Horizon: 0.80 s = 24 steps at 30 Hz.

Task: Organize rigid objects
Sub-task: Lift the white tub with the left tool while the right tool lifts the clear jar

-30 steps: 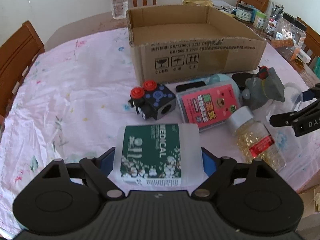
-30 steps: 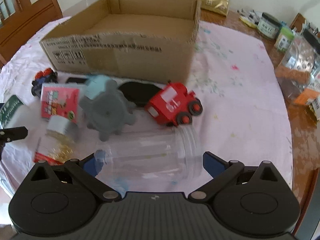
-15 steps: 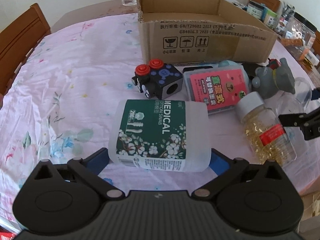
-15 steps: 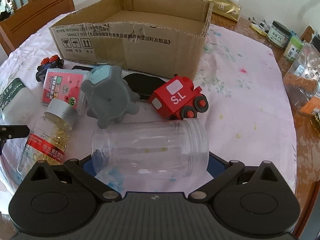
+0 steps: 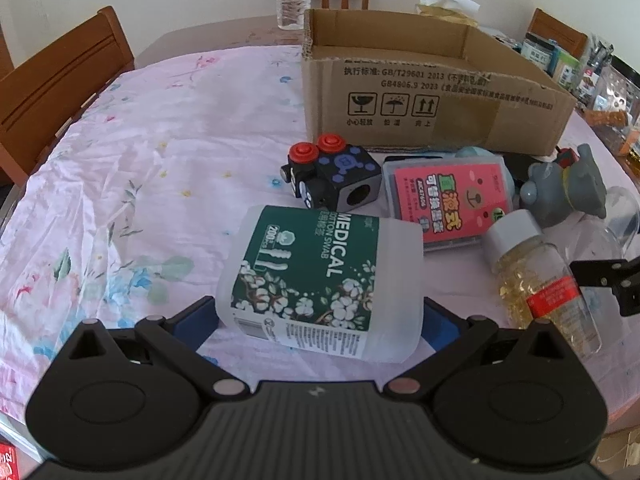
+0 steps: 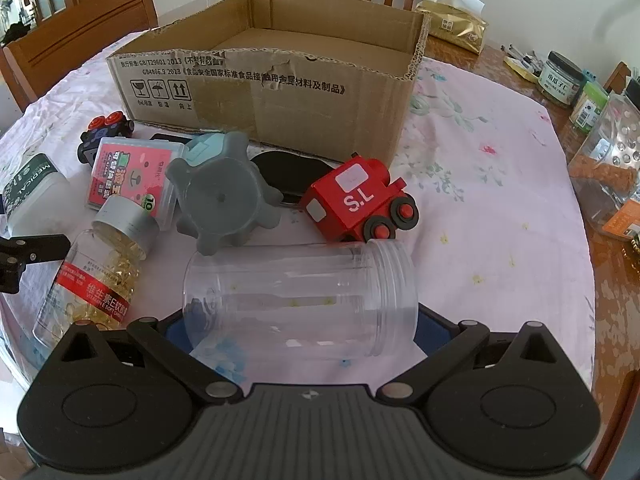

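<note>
Pink floral tablecloth (image 5: pixel 168 152), cardboard box (image 5: pixel 420 92) at the far side, apparently empty. My left gripper (image 5: pixel 318 312) stands wide, unclenched, straddling the lying cotton swab tub (image 5: pixel 320 280). Right gripper (image 6: pixel 300 328) brackets the lying clear jar (image 6: pixel 300 296); pad contact I cannot tell. Advice: close squarely across each body, lift level, clear the box wall before release.

The swab tub (image 5: pixel 320 284) hides both blue pads of the left gripper (image 5: pixel 320 316). The clear jar (image 6: pixel 300 300) hides the right gripper's (image 6: pixel 300 332) pads. The box (image 6: pixel 272 92) conceals the table's far edge.
</note>
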{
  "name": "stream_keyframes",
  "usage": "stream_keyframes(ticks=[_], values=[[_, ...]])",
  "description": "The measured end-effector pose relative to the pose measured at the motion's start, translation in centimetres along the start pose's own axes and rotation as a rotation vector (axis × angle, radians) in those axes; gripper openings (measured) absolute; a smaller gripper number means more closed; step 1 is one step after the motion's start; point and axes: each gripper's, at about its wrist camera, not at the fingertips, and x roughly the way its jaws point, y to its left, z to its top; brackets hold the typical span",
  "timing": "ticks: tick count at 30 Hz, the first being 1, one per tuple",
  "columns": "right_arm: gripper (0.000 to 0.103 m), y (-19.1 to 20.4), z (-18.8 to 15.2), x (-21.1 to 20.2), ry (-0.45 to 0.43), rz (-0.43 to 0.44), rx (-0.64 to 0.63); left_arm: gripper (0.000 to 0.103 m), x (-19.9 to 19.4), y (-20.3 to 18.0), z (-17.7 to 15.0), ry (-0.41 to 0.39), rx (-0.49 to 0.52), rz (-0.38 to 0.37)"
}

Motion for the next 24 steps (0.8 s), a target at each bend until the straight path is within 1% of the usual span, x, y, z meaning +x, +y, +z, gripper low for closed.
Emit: stream_keyframes(ticks=[4, 6, 8, 10, 11, 13, 14, 18, 20, 22, 24], values=[[0.103, -0.1, 0.3, 0.1, 0.016, 0.001, -0.001, 0.100, -0.3, -0.2, 0.4, -0.015, 0.034, 0.028], [0.103, -0.1, 0.6, 0.1, 0.028, -0.003, 0.002, 0.100, -0.5, -0.2, 0.8, -0.029, 0.046, 0.023], [0.103, 0.0, 0.7, -0.1, 0.022, -0.015, -0.008, 0.100, -0.8, -0.2, 1.1, -0.043, 0.051, 0.015], [0.103, 0.2, 0.8, -0.3, 0.013, -0.017, -0.016, 0.100, -0.7, -0.4, 1.3, -0.040, 0.057, 0.012], [0.103, 0.2, 0.9, -0.4, 0.007, -0.020, -0.020, 0.099, -0.6, -0.4, 1.4, -0.036, 0.059, 0.012], [0.103, 0.3, 1.1, -0.6, 0.002, -0.023, -0.025, 0.091, -0.6, -0.6, 1.5, -0.033, 0.067, 0.005], [0.103, 0.3, 1.3, -0.7, 0.004, -0.022, -0.027, 0.090, -0.6, -0.7, 1.5, -0.029, 0.069, 0.003], [0.103, 0.7, 1.5, -1.0, 0.020, -0.034, -0.038, 0.087, -0.6, -0.9, 1.7, -0.023, 0.086, 0.012], [0.102, 0.9, 1.5, -1.3, 0.018, -0.035, -0.044, 0.087, -0.7, -0.8, 1.8, -0.019, 0.089, 0.003], [0.100, 1.0, 1.6, -1.5, 0.025, -0.044, -0.046, 0.086, -0.7, -0.7, 2.0, -0.011, 0.092, -0.005], [0.094, 1.0, 1.8, -1.5, 0.035, -0.051, -0.046, 0.086, -0.7, -0.6, 2.1, -0.004, 0.099, -0.016]])
